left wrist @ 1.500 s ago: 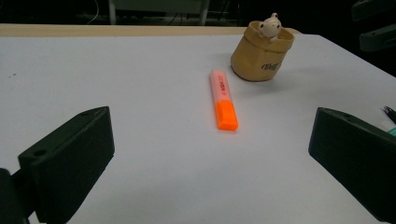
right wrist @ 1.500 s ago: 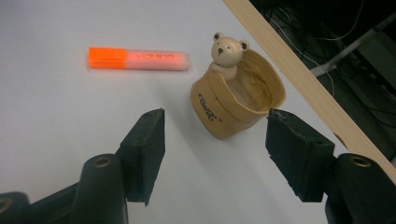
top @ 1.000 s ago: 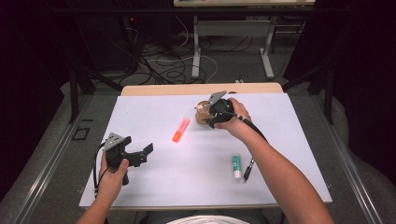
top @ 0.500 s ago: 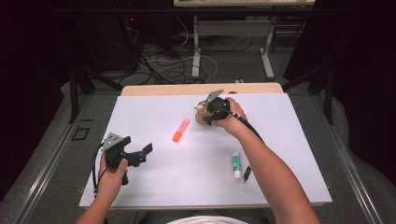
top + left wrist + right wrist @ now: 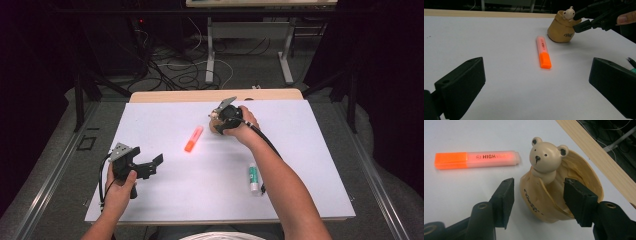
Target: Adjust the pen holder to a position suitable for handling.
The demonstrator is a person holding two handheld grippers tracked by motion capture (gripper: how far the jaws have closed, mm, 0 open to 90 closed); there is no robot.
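A tan pen pouch (image 5: 215, 125) with a small bear figure (image 5: 546, 151) at its mouth stands at the far middle of the white table top (image 5: 165, 210). My right gripper (image 5: 222, 116) is open and sits right at the pouch. In the right gripper view one jaw is inside the pouch (image 5: 534, 205) mouth. The other is outside its front wall with a small gap, and the bear is between them. An orange highlighter (image 5: 193, 138) lies just left of the pouch. My left gripper (image 5: 150, 165) is held open at the near left, pointing at the highlighter (image 5: 543, 51), nothing between its jaws.
A green and white glue stick (image 5: 253, 176) and a black pen (image 5: 261, 187) lie at the near right beside my right forearm. A bare wooden strip (image 5: 170, 96) runs along the table's far edge. Cables and table legs are on the floor beyond.
My right gripper has moved a little to the left and lower, over the pouch's mouth. The left hand has stayed put.
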